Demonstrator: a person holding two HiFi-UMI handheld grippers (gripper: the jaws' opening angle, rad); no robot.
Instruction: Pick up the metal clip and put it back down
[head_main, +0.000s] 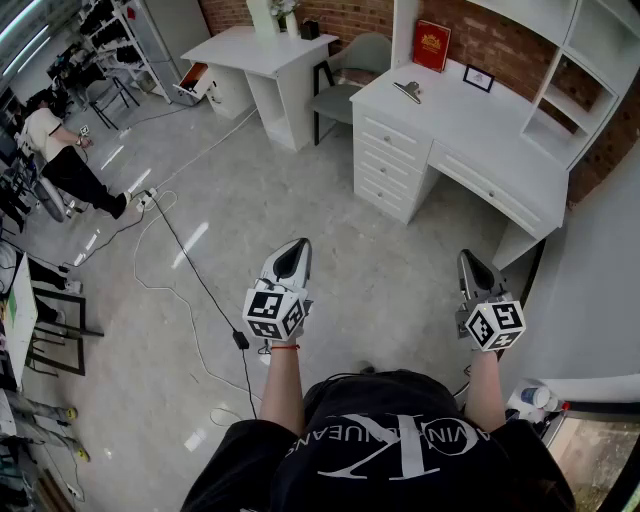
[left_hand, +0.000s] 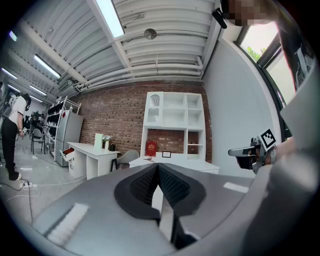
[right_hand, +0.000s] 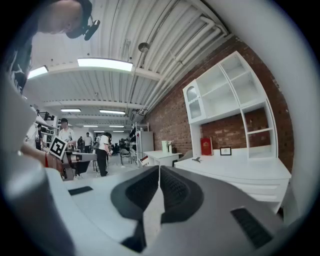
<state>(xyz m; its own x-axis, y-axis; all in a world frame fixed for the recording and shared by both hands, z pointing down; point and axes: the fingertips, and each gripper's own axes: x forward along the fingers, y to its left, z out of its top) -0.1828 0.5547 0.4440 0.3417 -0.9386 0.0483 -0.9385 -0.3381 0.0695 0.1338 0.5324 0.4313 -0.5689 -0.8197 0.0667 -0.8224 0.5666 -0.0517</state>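
No part of the task was judged done: the metal clip (head_main: 407, 92) was seen lying on the white tabletop (head_main: 470, 125), well apart from the left hand-held gripper (head_main: 294, 247) and the right hand-held gripper (head_main: 469, 258), both pressed together, empty, above the floor (head_main: 300, 200).

Metal clip (head_main: 407, 92): metallic grey, on white tabletop (head_main: 470, 120); behind it a red book (head_main: 431, 45) with gold print and a black-framed picture (head_main: 478, 78), against a red-brown brick wall (head_main: 500, 35). Left claw (head_main: 296, 248) and right claw (head_main: 468, 260): silver-grey shells, black ribbed pads (left_hand: 172, 186), white cubes with black square markers. Floor (head_main: 300, 200) glossy pale grey with black cable (head_main: 241, 339); chair (head_main: 352, 75) grey-green; person's shirt (head_main: 390, 450) black, white lettering.
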